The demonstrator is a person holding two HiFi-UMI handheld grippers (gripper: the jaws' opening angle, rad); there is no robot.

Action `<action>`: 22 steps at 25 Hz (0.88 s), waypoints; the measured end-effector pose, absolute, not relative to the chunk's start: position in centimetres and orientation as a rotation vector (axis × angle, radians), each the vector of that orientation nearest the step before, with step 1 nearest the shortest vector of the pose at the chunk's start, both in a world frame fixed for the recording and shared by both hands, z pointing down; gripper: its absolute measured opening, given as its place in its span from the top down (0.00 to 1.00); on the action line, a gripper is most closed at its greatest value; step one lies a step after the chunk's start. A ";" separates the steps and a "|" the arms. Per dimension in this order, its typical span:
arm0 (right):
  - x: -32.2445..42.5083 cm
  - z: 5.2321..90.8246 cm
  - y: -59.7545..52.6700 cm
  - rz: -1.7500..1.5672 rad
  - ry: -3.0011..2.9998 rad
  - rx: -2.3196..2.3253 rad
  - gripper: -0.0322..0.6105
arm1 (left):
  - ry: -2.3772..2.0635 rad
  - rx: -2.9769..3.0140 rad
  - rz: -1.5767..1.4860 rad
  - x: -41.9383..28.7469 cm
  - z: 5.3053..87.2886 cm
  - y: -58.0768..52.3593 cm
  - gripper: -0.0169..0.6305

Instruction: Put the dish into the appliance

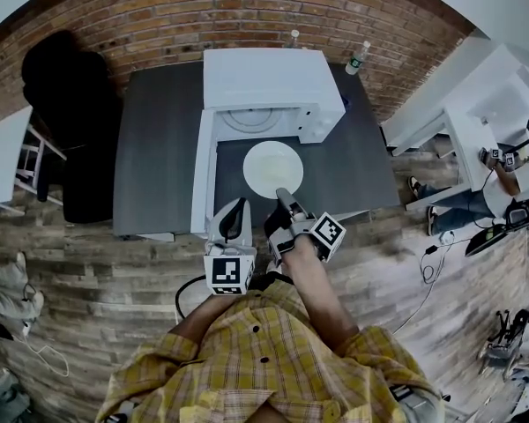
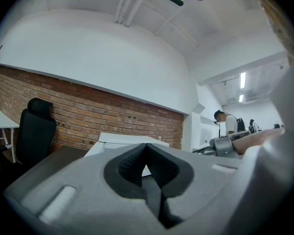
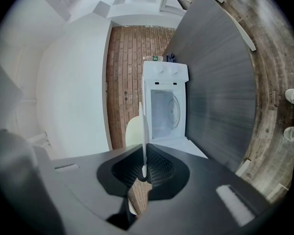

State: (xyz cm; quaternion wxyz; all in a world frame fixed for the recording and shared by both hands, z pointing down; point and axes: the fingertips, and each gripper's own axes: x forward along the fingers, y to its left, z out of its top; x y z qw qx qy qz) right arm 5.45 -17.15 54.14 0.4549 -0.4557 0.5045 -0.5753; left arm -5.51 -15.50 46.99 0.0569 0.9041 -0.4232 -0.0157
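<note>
**Plate pinched at rim, in front of open microwave**

Obs., left to right, all places taken from the microwave (image 1: 273,77).

- Microwave door (image 1: 203,174): swung open to the left of the cavity. Glass turntable (image 1: 251,122) is visible inside.
- Left gripper (image 1: 235,208): held back near the person's body, in front of the door and clear of the cavity. Its own view shows the pads pressed together with nothing between them.
- White plate (image 1: 271,167): hangs just in front of the cavity mouth, over the dark grey table (image 1: 159,148). It is outside the microwave, not yet in.
- Right gripper (image 1: 282,194): at the plate's near edge, on the side away from the microwave. Its own view shows the plate (image 3: 135,131) edge-on, with the jaws clamped on the thin rim (image 3: 143,168).

Handling, my judgement:

- Plate looks rigid, glazed and smooth, so probably slippery against the pads and breakable if dropped.
- Held by one point on the rim, its weight hangs out ahead of the grip, so it may droop or twist between the pads.
- The rim is the only sensible hold. A deeper bite would steady it.
- Keep it level and lower it onto the turntable (image 3: 175,110) before letting go.
</note>
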 end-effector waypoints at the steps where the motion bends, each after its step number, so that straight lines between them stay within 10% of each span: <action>1: 5.5 54.3 -17.3 -1.425 1.246 -1.120 0.92 | -1.287 2.742 -0.046 -5.3 47.1 -15.6 0.98; 22: 10.4 57.1 -25.8 -1.520 1.301 -1.086 0.92 | -1.416 2.738 0.013 -0.5 47.2 -22.1 0.98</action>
